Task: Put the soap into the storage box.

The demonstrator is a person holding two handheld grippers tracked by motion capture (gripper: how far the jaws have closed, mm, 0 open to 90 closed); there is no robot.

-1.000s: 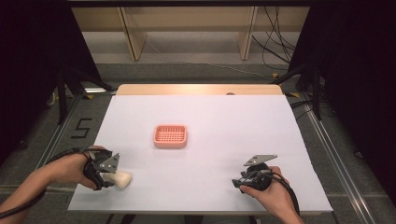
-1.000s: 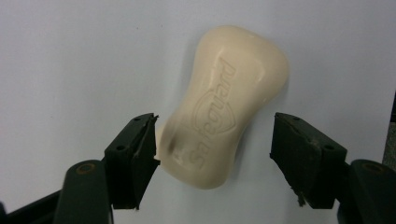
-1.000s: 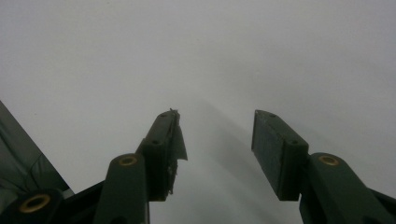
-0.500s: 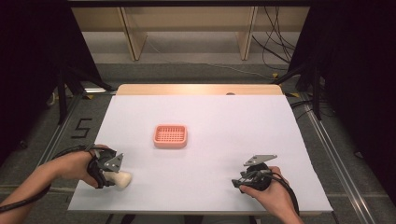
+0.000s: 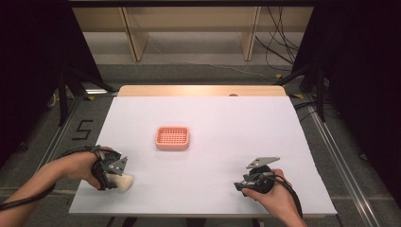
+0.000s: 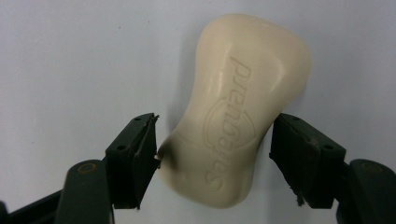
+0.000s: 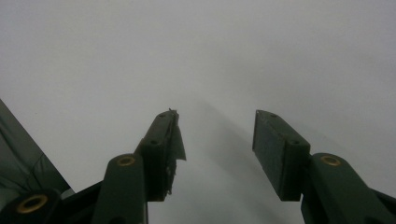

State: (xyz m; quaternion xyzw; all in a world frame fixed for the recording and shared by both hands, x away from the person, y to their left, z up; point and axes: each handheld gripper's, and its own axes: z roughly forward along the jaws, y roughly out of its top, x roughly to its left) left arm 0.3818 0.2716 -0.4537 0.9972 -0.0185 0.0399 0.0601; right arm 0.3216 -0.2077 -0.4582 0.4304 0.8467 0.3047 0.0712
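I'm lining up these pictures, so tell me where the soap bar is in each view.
High view: soap at lower left, by the left tongs, near the sheet's front edge.
Left gripper view: soap in the centre, between the jaws; the left pad touches it, the right pad is about at its edge.
Right gripper view: open right tongs over bare sheet.
Shared landmark: the white sheet under everything.
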